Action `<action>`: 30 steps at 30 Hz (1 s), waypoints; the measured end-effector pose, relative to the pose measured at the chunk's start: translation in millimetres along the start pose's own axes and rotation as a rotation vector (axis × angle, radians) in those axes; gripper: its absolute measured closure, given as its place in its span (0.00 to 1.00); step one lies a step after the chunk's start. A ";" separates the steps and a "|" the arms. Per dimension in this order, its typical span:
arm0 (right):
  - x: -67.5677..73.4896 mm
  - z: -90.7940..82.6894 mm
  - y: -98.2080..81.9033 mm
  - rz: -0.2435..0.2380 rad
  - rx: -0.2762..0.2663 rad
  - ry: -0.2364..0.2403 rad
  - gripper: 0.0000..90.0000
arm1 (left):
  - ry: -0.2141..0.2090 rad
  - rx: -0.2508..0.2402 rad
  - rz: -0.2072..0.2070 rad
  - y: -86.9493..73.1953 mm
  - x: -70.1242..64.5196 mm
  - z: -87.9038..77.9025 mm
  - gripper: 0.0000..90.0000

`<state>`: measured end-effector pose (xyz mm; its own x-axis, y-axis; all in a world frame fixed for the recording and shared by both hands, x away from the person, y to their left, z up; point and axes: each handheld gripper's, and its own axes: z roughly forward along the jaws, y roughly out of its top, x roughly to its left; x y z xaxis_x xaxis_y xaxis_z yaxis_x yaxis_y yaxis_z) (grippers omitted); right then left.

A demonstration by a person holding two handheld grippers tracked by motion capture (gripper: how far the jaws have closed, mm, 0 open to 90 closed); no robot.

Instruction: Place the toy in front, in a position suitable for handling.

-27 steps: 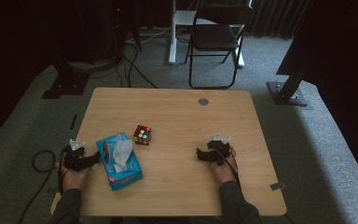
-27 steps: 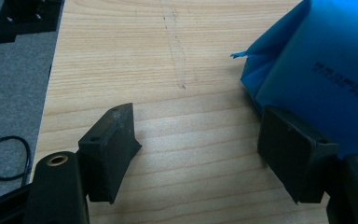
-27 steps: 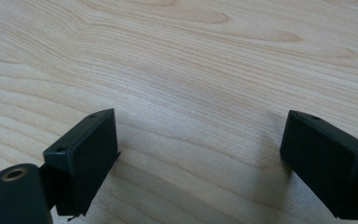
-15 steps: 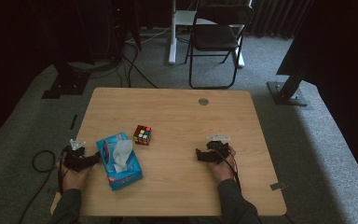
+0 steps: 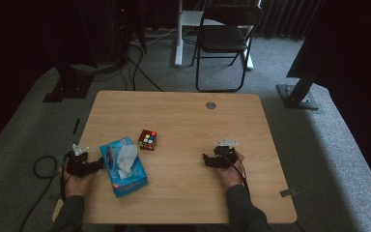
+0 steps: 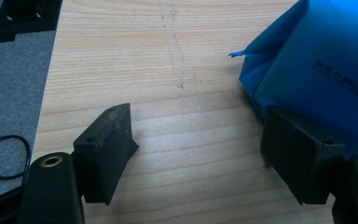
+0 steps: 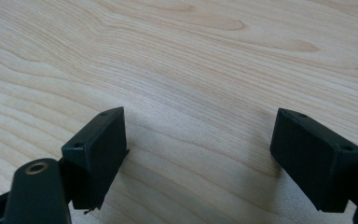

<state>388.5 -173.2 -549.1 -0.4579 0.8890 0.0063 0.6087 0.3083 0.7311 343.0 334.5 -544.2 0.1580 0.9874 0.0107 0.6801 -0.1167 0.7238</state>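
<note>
L tool beside tissue box

A little colour cube sits on the wooden worktop. A black folding chair stands behind it on the grey carpet floor.

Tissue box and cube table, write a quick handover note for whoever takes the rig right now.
Left tongs: open, nothing between them, resting on the table just left of the tissue box.
Right tongs: open, nothing between them, over bare wood at the right.
Tissue box: front left, a tissue sticking up from it.
Cube: beyond the box, apart from it.
Done: nothing gripped so far.
Left: likely a grasp on the box, the nearest thing.
</note>
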 end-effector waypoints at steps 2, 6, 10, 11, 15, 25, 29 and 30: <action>-0.1 0.0 0.1 -0.003 0.001 0.003 0.20 | 0.000 0.000 0.000 0.0 0.0 0.0 0.28; 0.4 0.0 0.8 -0.018 0.006 0.020 0.20 | 0.000 0.000 0.001 0.1 0.0 0.0 0.28; 0.4 -2.7 2.4 -0.008 0.010 0.037 0.26 | 0.000 0.001 0.000 0.1 0.0 0.0 0.28; 0.8 -3.8 3.9 -0.002 0.014 0.033 0.26 | 0.000 0.001 0.001 0.1 0.0 0.0 0.28; 4.8 -12.5 13.4 -0.010 -0.021 0.037 0.27 | 0.000 0.001 0.000 0.1 0.0 0.0 0.28; 27.3 -22.9 40.2 -0.086 -0.060 0.081 0.23 | 0.000 0.000 0.000 0.1 0.0 0.0 0.28; 36.2 -22.2 49.3 -0.114 -0.064 0.098 0.21 | 0.000 0.000 -0.001 0.0 0.0 0.1 0.28; 38.2 -21.5 51.7 -0.122 -0.062 0.102 0.20 | 0.000 0.000 0.000 0.0 0.0 0.1 0.28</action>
<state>388.6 -130.5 -496.4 -0.5913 0.8062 -0.0176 0.5052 0.3874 0.7712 343.1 334.5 -544.2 0.1578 0.9874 0.0105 0.6800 -0.1163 0.7240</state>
